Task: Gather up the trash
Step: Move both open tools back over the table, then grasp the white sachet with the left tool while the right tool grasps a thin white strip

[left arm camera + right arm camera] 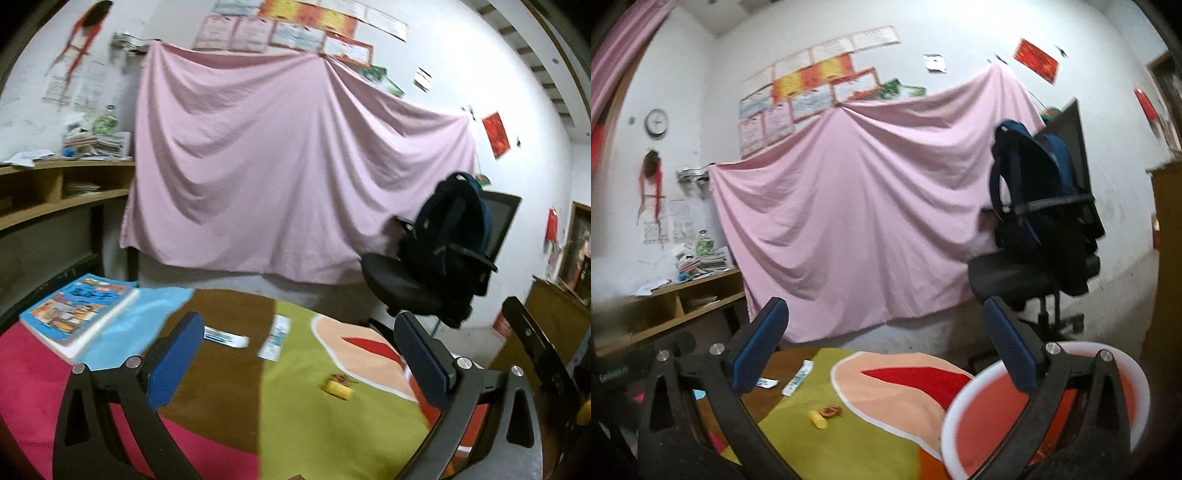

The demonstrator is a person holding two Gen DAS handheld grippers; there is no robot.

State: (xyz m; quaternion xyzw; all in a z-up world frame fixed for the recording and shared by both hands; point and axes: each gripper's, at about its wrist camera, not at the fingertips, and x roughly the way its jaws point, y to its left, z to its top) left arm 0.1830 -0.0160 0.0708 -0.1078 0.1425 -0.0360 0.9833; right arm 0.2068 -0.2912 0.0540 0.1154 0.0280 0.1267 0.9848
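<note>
Left hand-held gripper (299,345) (jaws apart), wrappers (275,338)

The surface (229,387) wears a cloth of pink, brown, green and peach patches. A thick blue paperback book (75,314) lies far left, two white paper wrappers (226,336) (275,338) mid-far, a small yellow scrap (338,386) on the green, a white-rimmed red bin (997,417) right.

- Room light was dim, flat, even; source not visible.
- Soft shadows sat in the folds of the pink sheet (295,162).
- Both views were slightly blurred; wall posters (812,88) unreadable.
- Fisheye bent the edges, corners vignetted black.
</note>
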